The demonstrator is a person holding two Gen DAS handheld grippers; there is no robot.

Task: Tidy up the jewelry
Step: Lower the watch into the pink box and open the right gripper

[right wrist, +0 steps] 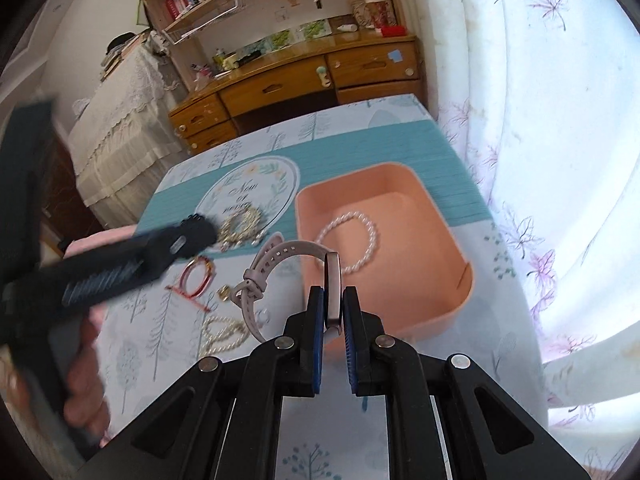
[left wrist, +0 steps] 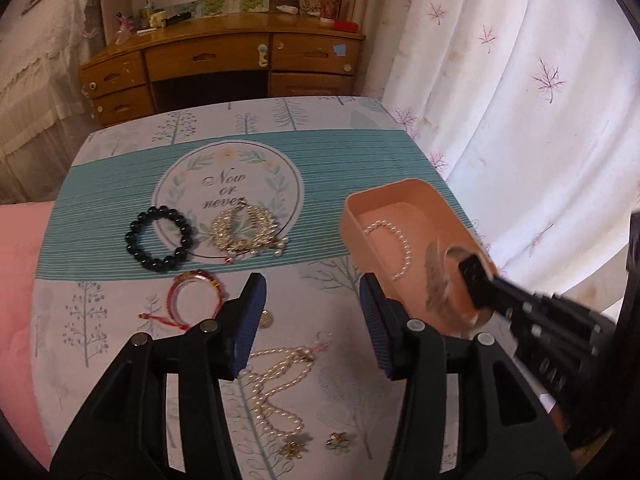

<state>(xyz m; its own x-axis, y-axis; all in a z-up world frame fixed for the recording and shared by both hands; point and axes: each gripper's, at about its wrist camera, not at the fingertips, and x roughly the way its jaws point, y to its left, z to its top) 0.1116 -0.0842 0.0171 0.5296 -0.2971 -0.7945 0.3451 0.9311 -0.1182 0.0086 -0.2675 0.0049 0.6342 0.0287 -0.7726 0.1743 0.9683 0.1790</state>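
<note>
My right gripper (right wrist: 333,300) is shut on a pale pink watch (right wrist: 264,268) and holds it above the near left rim of the peach tray (right wrist: 452,236); it shows blurred in the left wrist view (left wrist: 436,280). A pearl bracelet (right wrist: 352,240) lies in the tray. My left gripper (left wrist: 312,300) is open and empty above the table. On the cloth lie a black bead bracelet (left wrist: 160,238), a gold piece (left wrist: 244,228), a red cord bracelet (left wrist: 196,296), a pearl necklace (left wrist: 276,384) and two flower earrings (left wrist: 316,444).
The table has a tree-print cloth with a teal band (left wrist: 340,152). A white curtain (left wrist: 520,100) hangs close on the right. A wooden desk (left wrist: 224,64) stands beyond the far edge. A pink surface (left wrist: 16,280) lies to the left.
</note>
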